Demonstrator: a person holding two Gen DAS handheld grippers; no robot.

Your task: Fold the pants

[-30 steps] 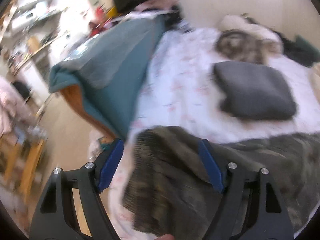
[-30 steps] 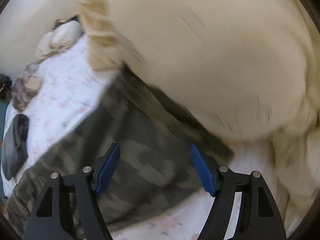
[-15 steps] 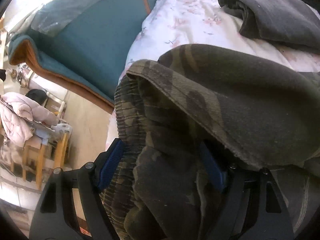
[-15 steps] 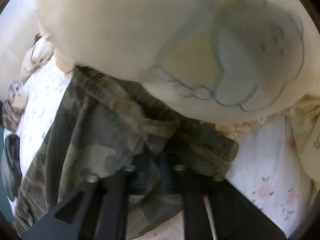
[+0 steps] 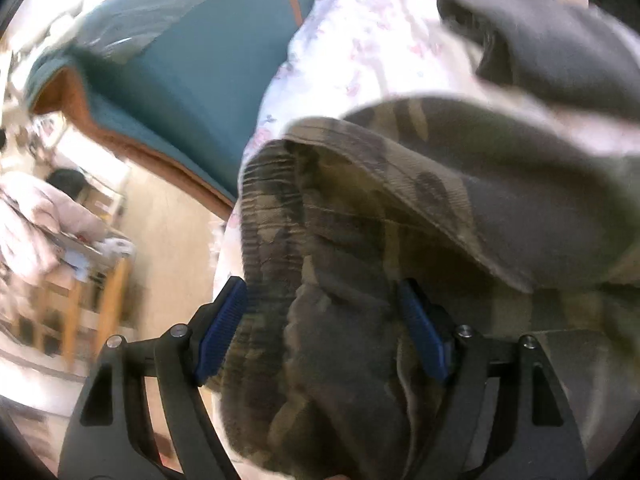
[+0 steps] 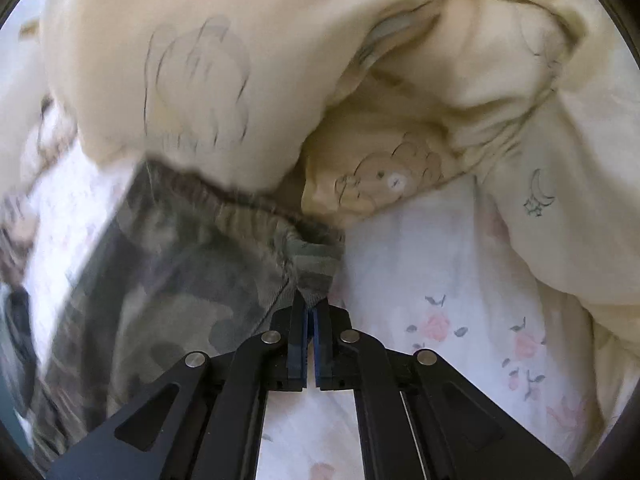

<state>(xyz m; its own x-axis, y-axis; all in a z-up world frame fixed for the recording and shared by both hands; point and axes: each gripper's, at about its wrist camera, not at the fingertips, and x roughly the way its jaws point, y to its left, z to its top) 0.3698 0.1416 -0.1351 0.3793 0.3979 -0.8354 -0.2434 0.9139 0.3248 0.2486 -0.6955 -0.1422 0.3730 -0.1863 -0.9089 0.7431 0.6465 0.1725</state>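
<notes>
The right gripper point(image 6: 310, 312) has just gone from wide open to nearly shut, its jaws pinching a corner of the camouflage pants point(image 6: 172, 276) at the waistband; they are easing slightly apart, yet the cloth still sits clamped between them. That secures one end for a fold. The left gripper point(image 5: 324, 332) has dropped onto the other end, its jaws still wide with the ribbed cuff bunched between them, not yet squeezed. The pants lie across the flowered bed sheet point(image 6: 432, 280). A cream blanket point(image 6: 280, 60) crowds the waistband, a grey pillow point(image 5: 560, 52) lies near the cuff, and the bed edge falls just left of the cuff.
</notes>
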